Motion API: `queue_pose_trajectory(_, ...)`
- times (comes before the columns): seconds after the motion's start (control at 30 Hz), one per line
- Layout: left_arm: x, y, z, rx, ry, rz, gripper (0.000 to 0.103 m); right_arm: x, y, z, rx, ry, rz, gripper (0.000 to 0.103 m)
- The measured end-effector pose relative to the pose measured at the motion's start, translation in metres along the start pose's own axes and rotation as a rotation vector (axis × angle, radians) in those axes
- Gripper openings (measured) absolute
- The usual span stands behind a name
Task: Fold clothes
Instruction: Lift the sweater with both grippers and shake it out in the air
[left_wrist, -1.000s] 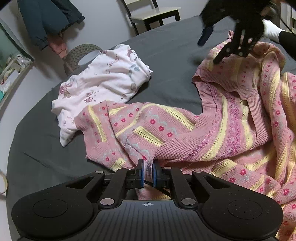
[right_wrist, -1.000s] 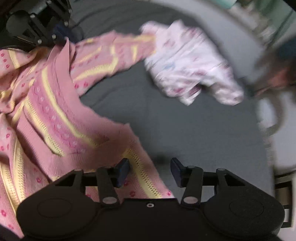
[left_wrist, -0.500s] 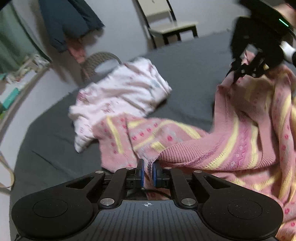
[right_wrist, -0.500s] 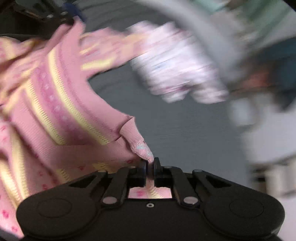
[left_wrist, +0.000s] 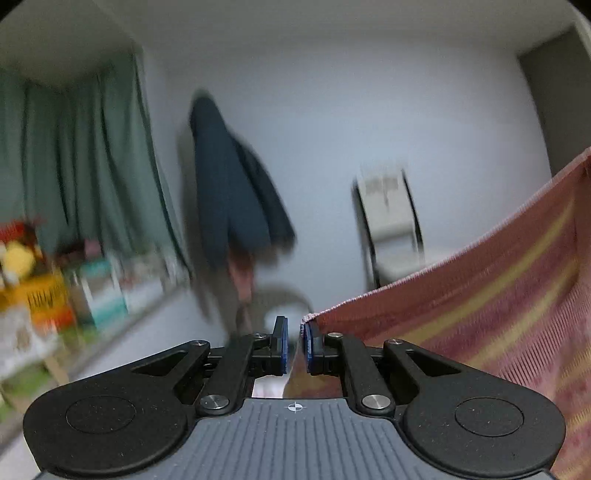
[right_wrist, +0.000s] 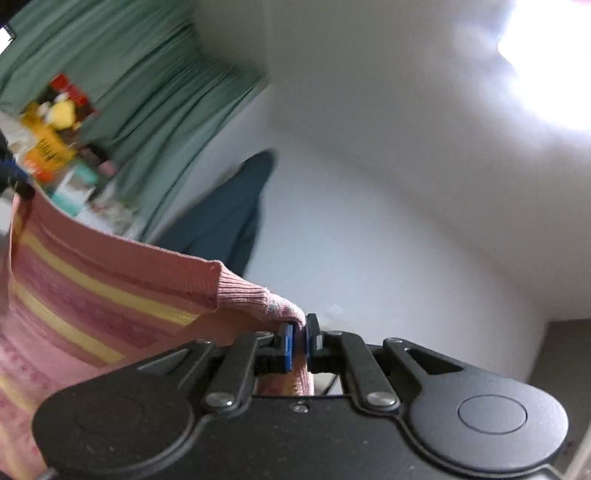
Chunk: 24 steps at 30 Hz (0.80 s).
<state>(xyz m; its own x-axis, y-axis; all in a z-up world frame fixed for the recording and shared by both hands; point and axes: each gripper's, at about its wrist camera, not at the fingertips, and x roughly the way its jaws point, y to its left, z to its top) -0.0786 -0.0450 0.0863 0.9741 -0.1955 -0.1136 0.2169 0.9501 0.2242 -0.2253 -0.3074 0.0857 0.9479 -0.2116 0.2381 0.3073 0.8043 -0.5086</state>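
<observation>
The pink knitted sweater (left_wrist: 480, 310) with yellow stripes hangs in the air, stretched taut between both grippers. My left gripper (left_wrist: 294, 345) is shut on one edge of it, and the knit runs up and away to the right. In the right wrist view the sweater (right_wrist: 92, 288) spreads to the left, and my right gripper (right_wrist: 300, 341) is shut on its ribbed corner. The other gripper's fingers (right_wrist: 14, 181) pinch the far top corner at the left edge. The bed is out of view in both frames.
Both cameras point up at the white wall. A dark jacket (left_wrist: 232, 192) hangs on it, a chair (left_wrist: 391, 229) stands at the right, green curtains (left_wrist: 85, 173) and a cluttered shelf (left_wrist: 40, 295) at the left. A bright window (right_wrist: 546, 62) glares at the top right.
Both grippers have risen off the bed and tilted upward, lifting the sweater so it hangs stretched between them. The right gripper, open one second ago, has shut on the sweater's corner.
</observation>
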Motion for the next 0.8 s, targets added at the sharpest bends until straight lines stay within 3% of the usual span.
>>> queue_pose_trajectory(0.17,-0.045,0.015,0.065,-0.105,-0.236,-0.012,0.009,-0.03,-0.049,0.05,0.053,-0.146,-0.167,0.007)
queue_pose_trajectory(0.4,-0.118,0.023,0.143,-0.148,-0.566,-0.021,0.009,-0.08,-0.102,0.122,0.021,-0.36,-0.405,0.007)
queue_pose_trajectory(0.5,-0.145,0.025,0.162,-0.156,-0.682,-0.022,0.009,-0.096,-0.113,0.14,0.016,-0.42,-0.466,0.007)
queue_pose_trajectory(0.67,-0.155,0.015,0.174,-0.155,-0.798,0.009,0.009,-0.093,-0.125,0.142,0.002,-0.448,-0.505,0.007)
queue_pose_trajectory(0.8,-0.11,0.002,0.183,-0.141,-0.769,0.017,0.009,-0.046,-0.133,0.123,-0.008,-0.346,-0.47,0.007)
